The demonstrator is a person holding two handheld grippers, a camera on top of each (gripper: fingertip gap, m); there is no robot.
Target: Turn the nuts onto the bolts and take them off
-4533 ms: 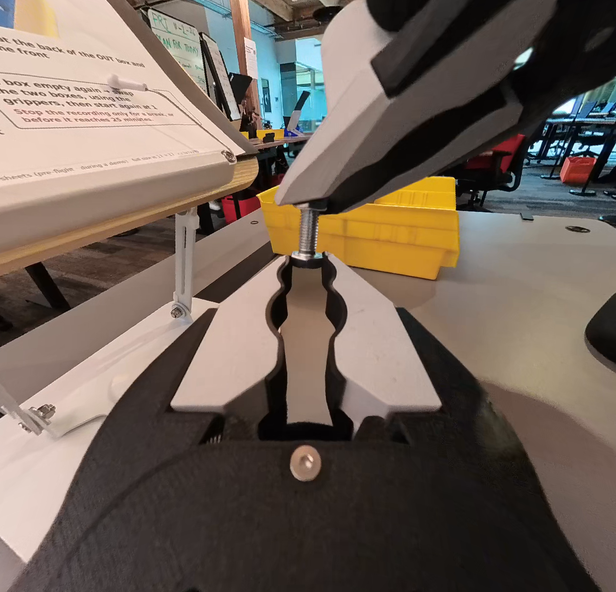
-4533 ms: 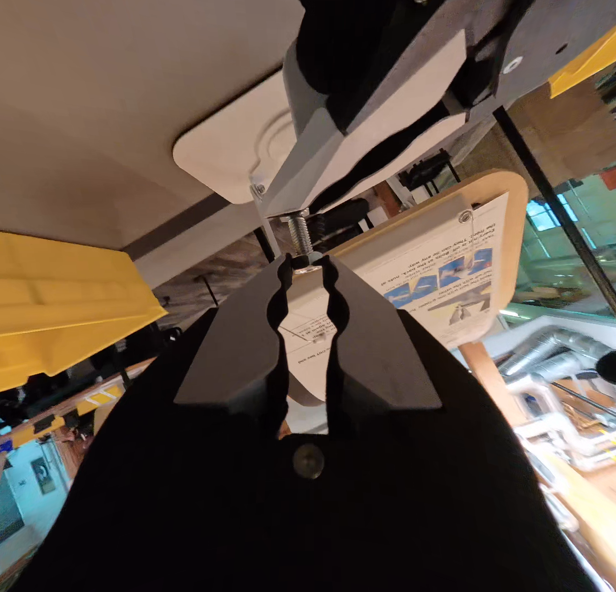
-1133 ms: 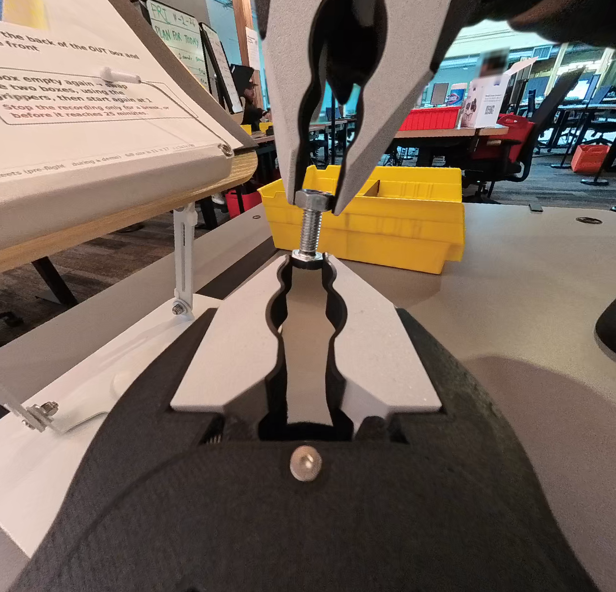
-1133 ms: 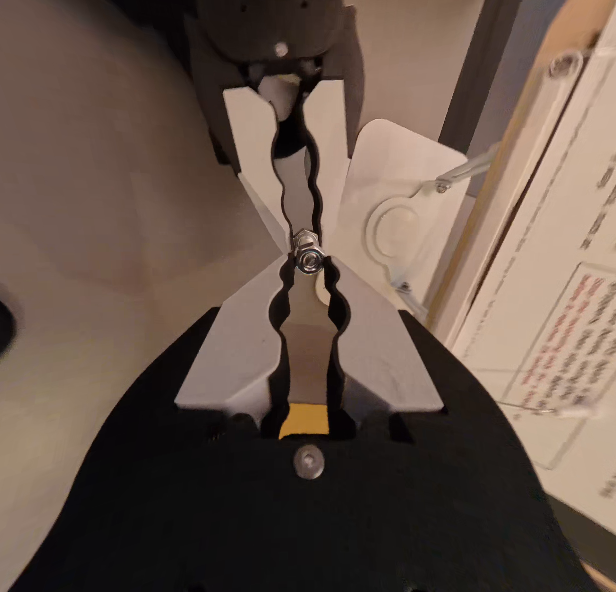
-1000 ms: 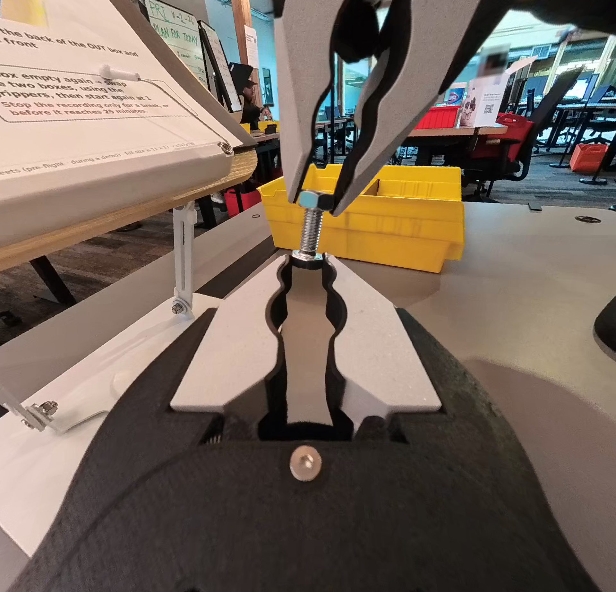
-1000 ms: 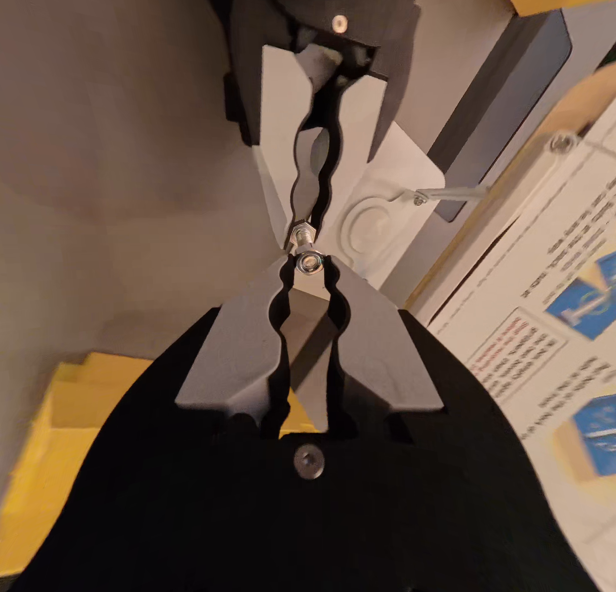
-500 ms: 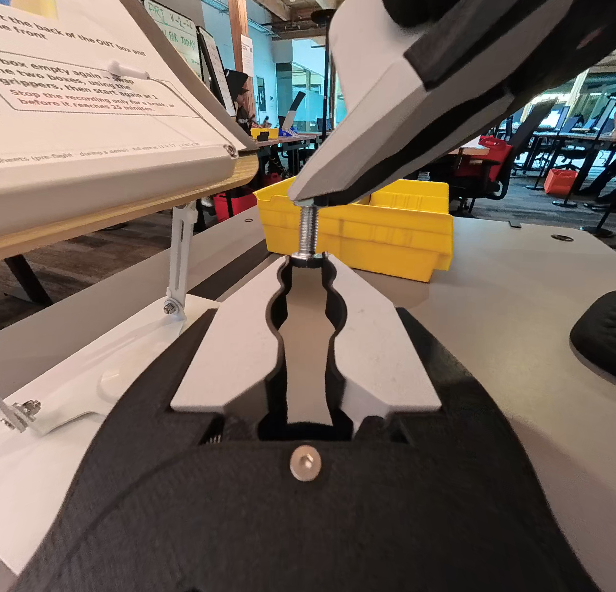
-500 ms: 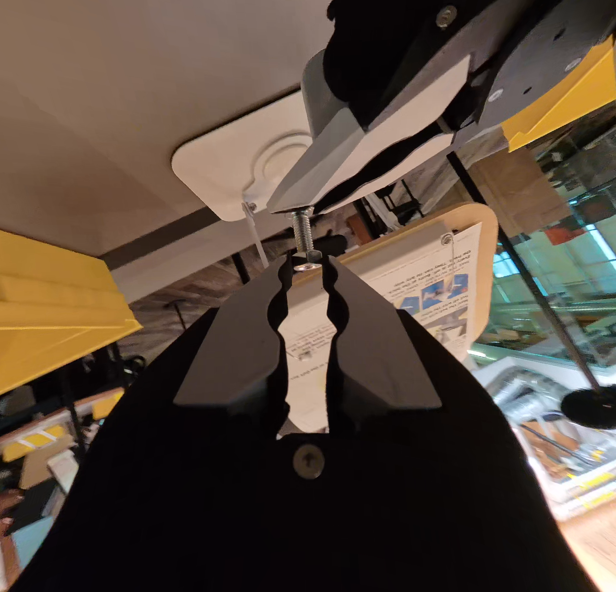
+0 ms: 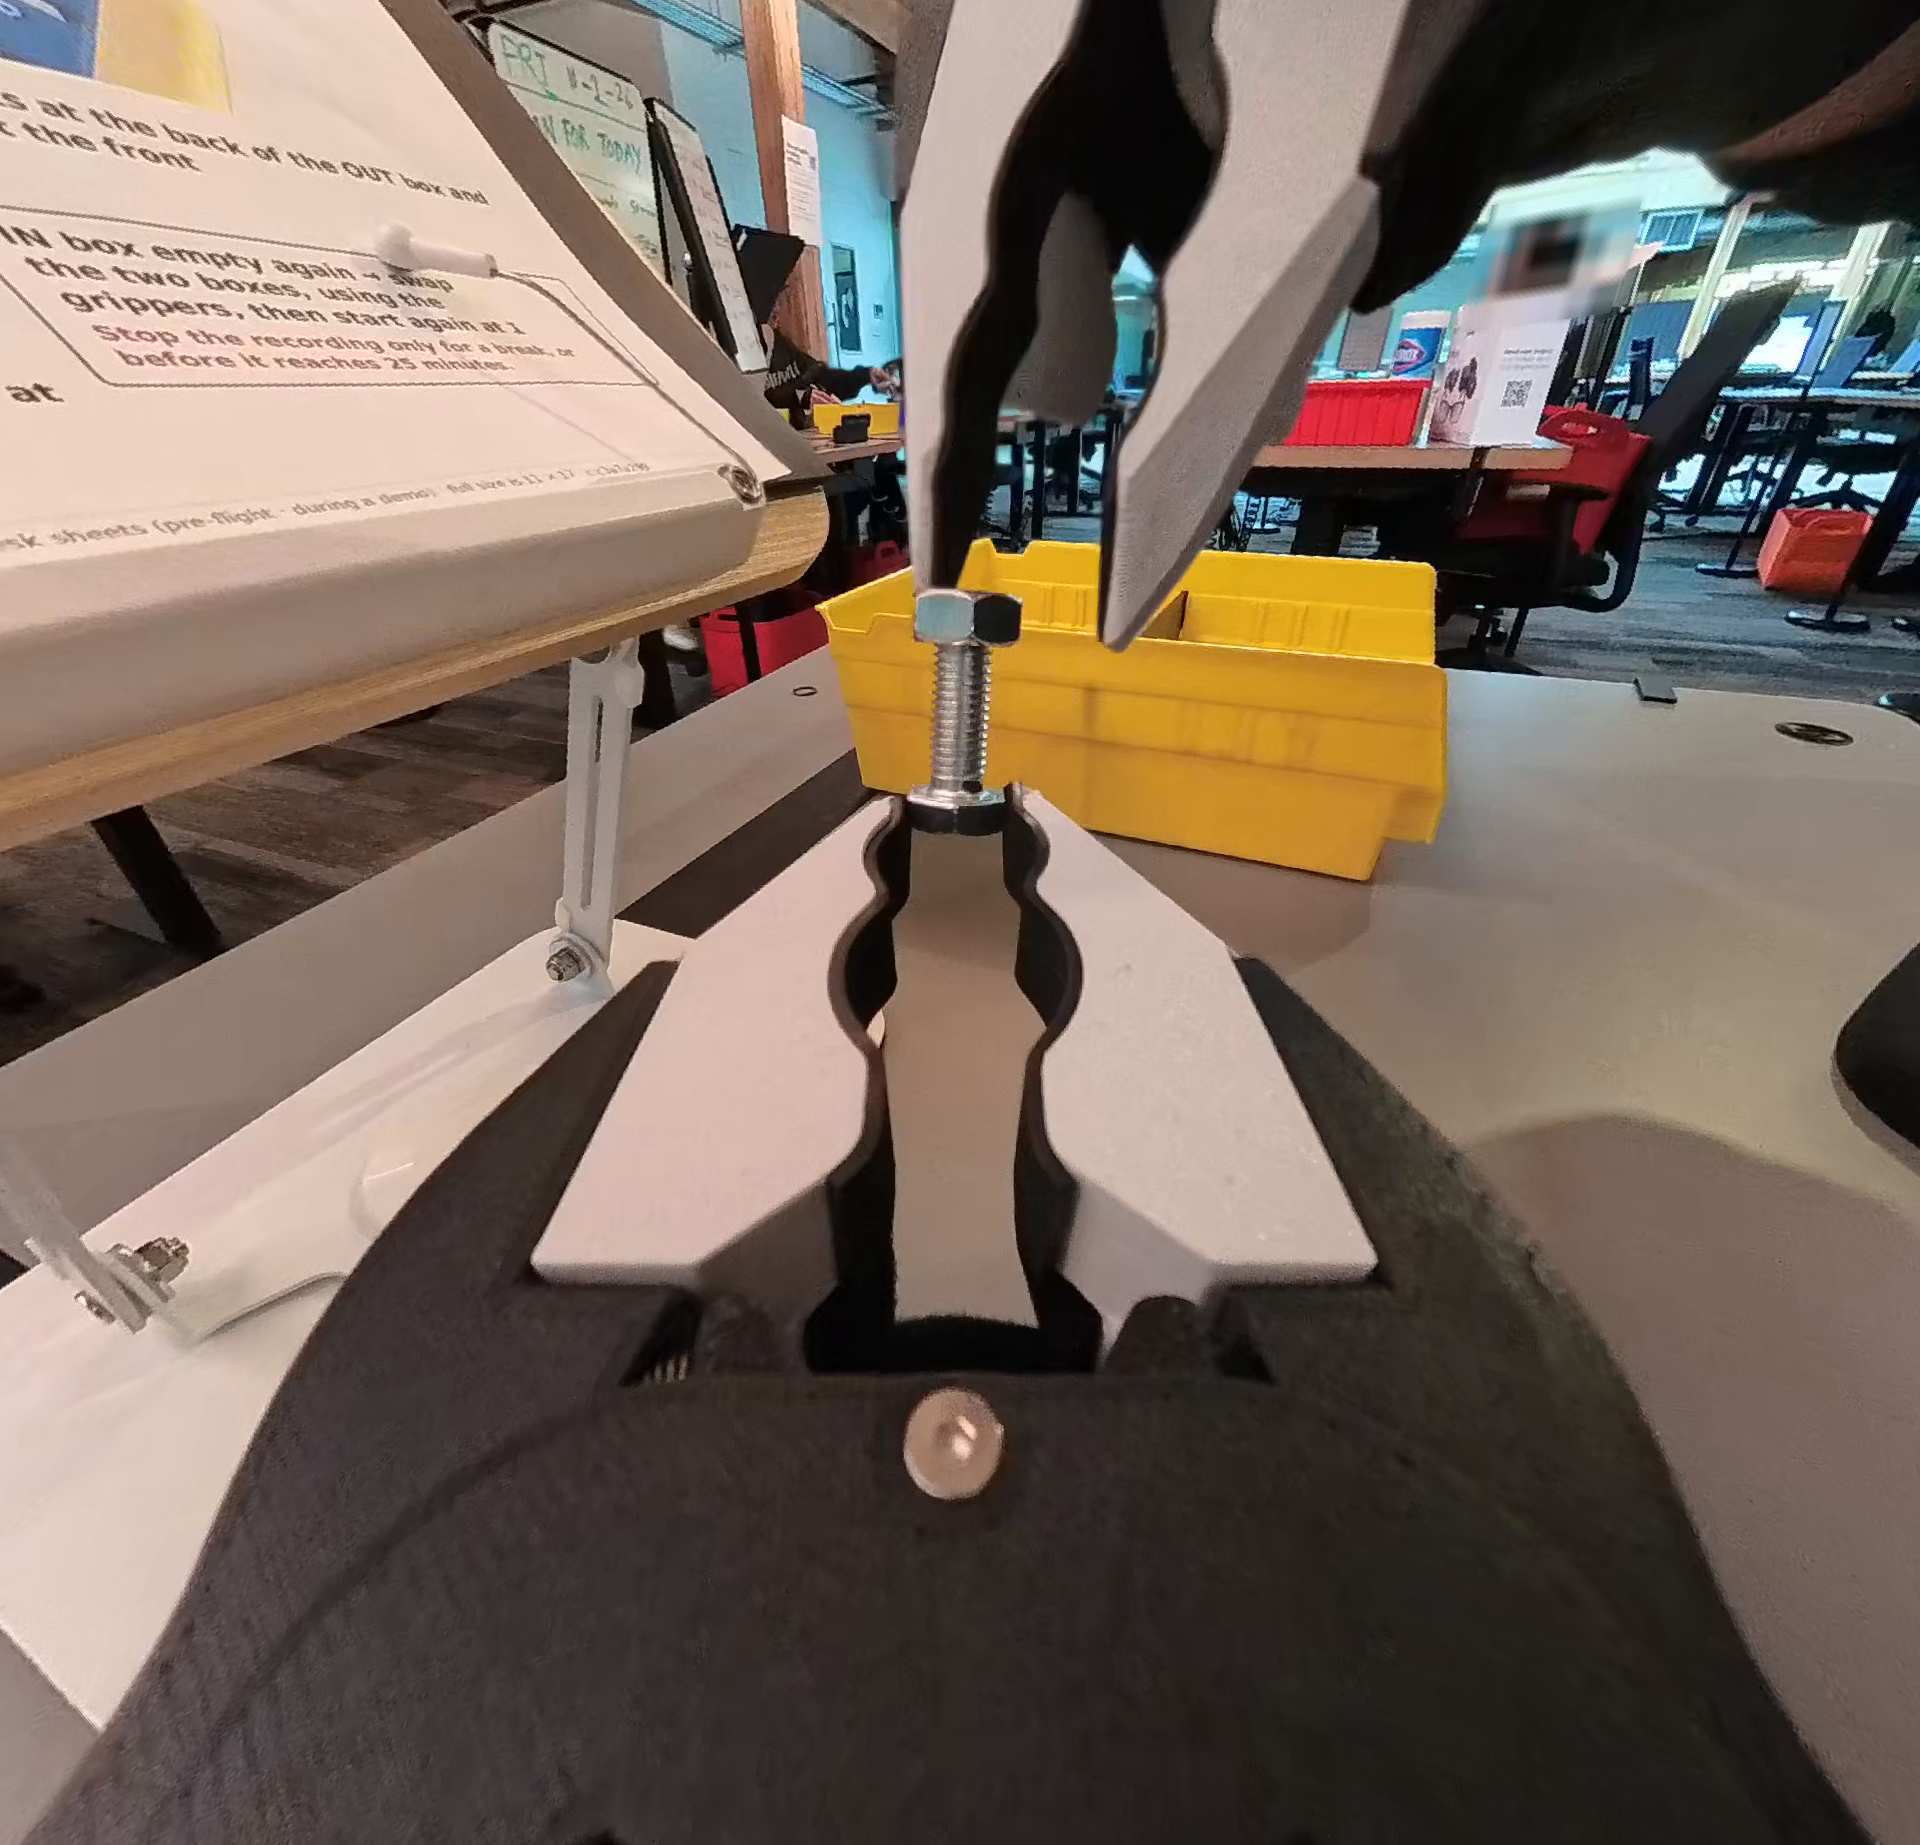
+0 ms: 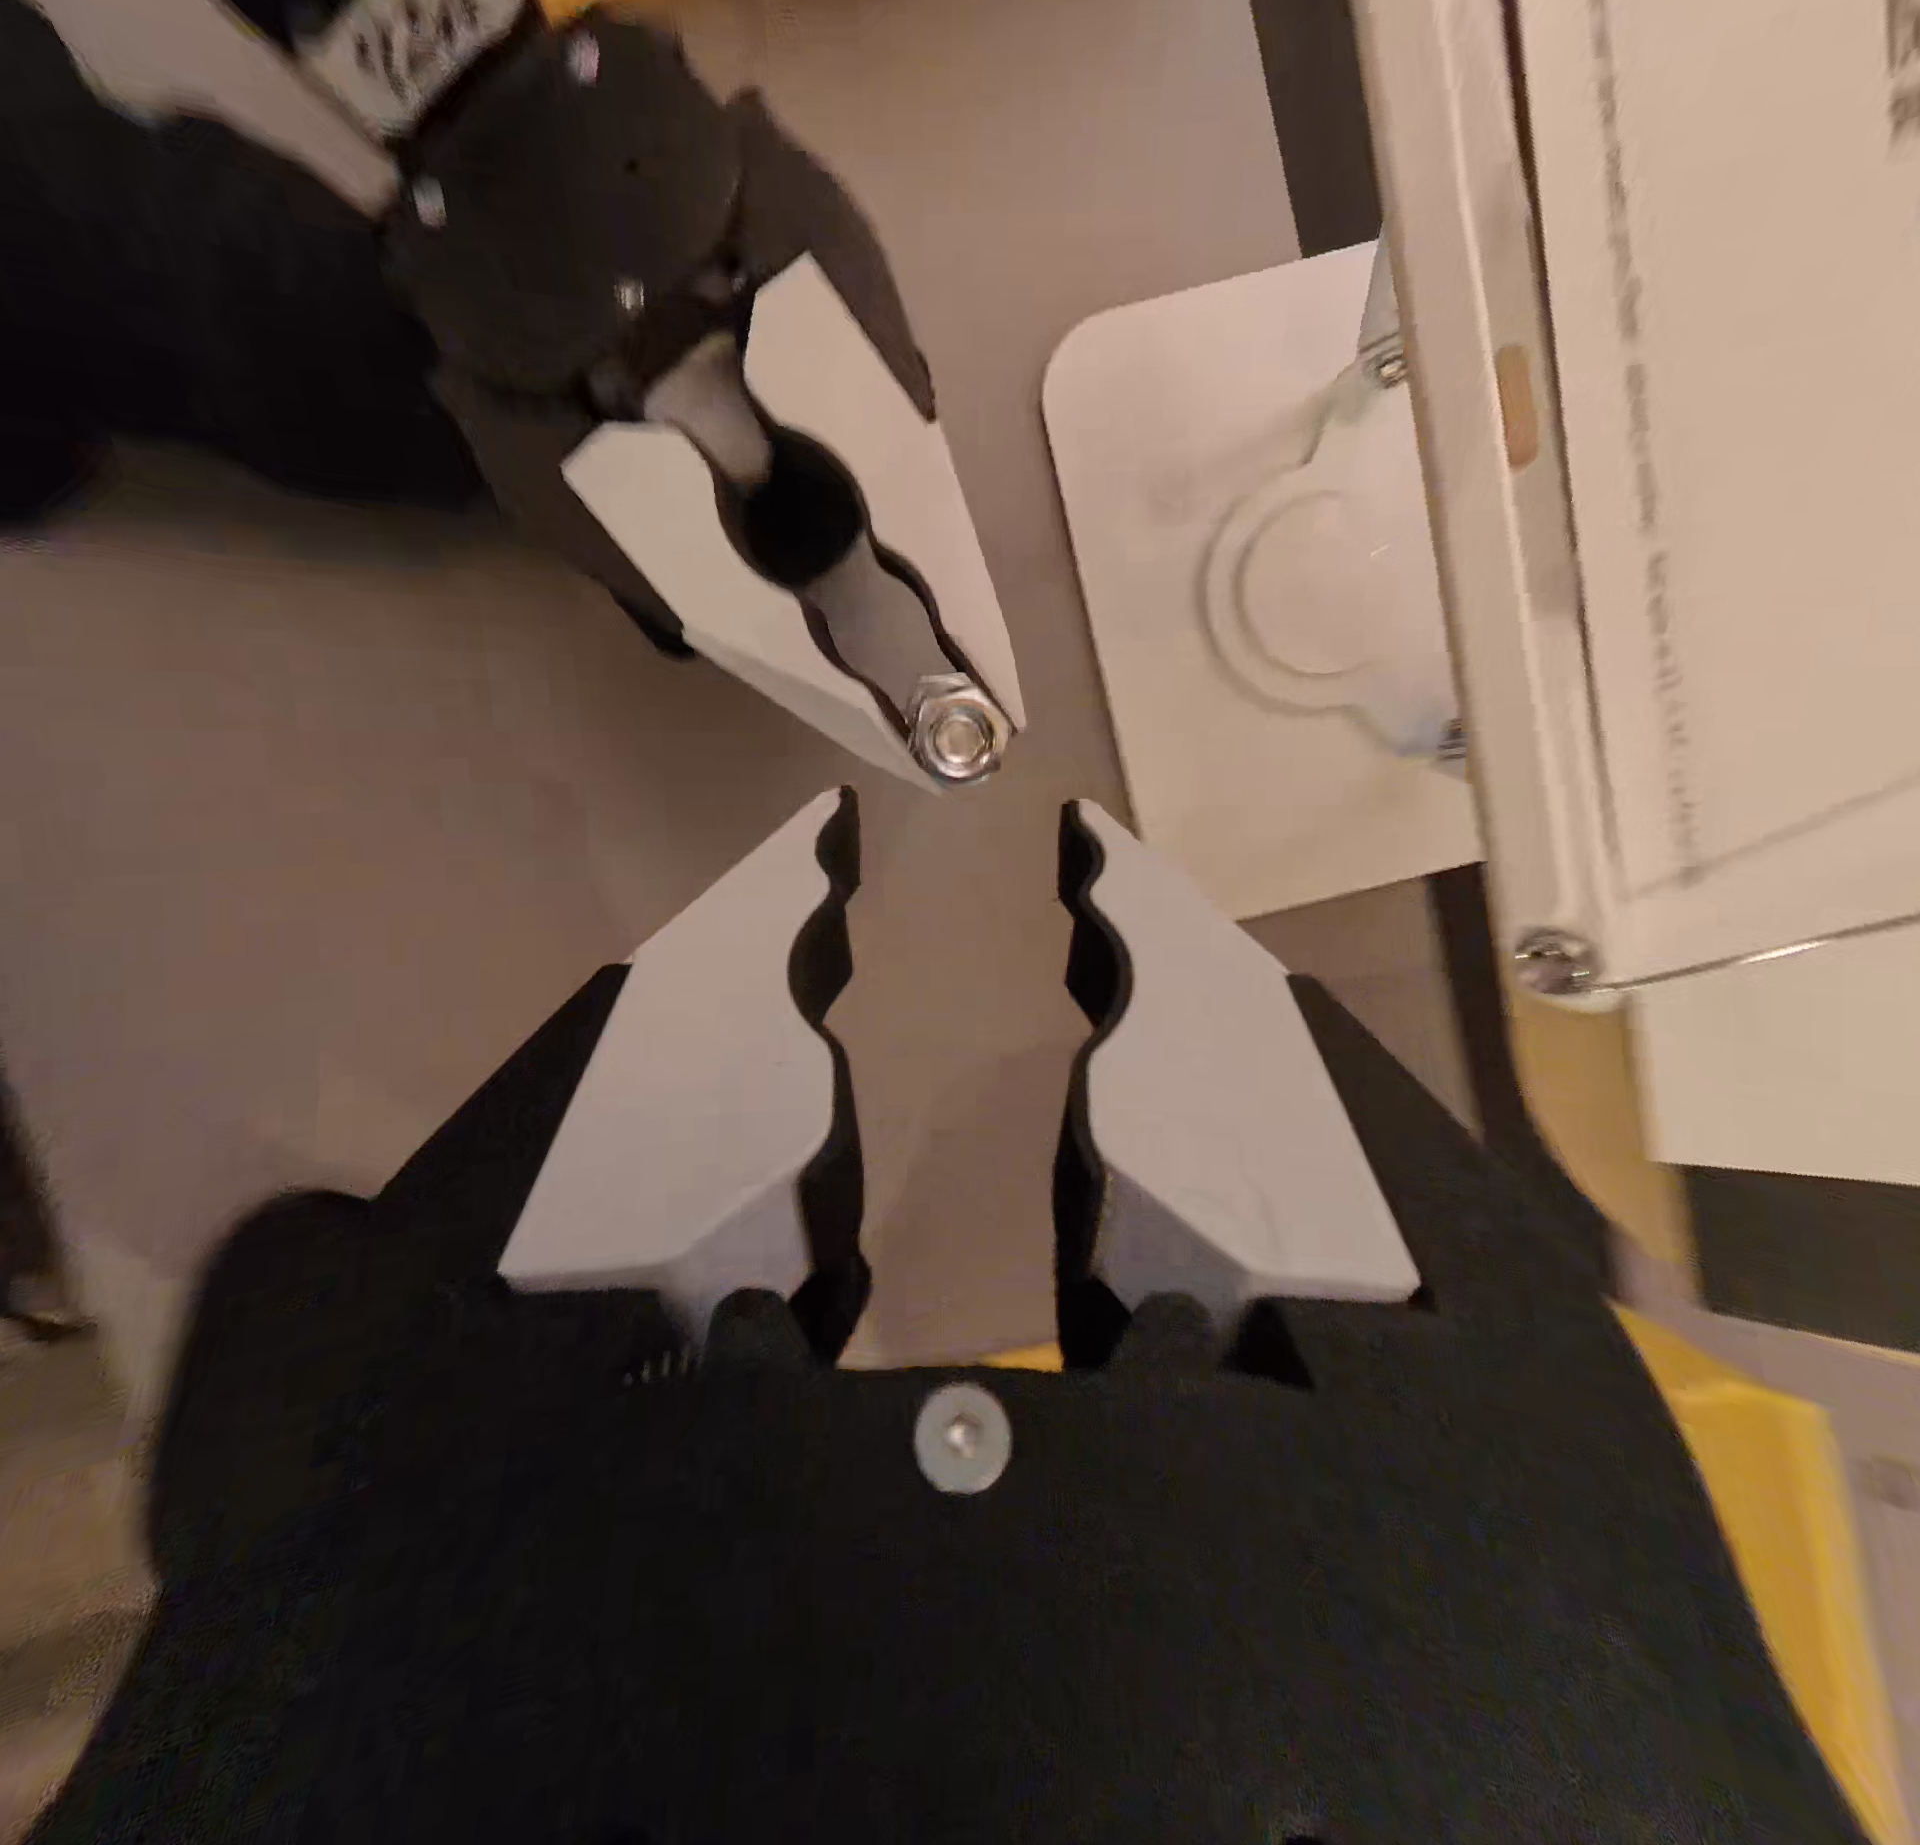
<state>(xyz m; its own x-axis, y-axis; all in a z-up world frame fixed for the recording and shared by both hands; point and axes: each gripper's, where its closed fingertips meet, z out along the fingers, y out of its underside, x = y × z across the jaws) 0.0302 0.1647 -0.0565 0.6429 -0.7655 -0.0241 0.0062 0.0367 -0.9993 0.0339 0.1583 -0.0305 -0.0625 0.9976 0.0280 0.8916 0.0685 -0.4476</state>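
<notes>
Printed text on the tilted instruction sheet [image 9: 312,341], handwriting on a far whiteboard [image 9: 566,122].

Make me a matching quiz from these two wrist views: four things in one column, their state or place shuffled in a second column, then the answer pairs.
1. left hand-held gripper
2. right hand-held gripper
3. silver hexagonal steel nut
4. yellow plastic bin

A. at the top of the upright threaded steel bolt
B. open
C. on the grey table
D. shut on the bolt's head

Pairs: 1-D, 2-B, 3-A, 4-C
</notes>
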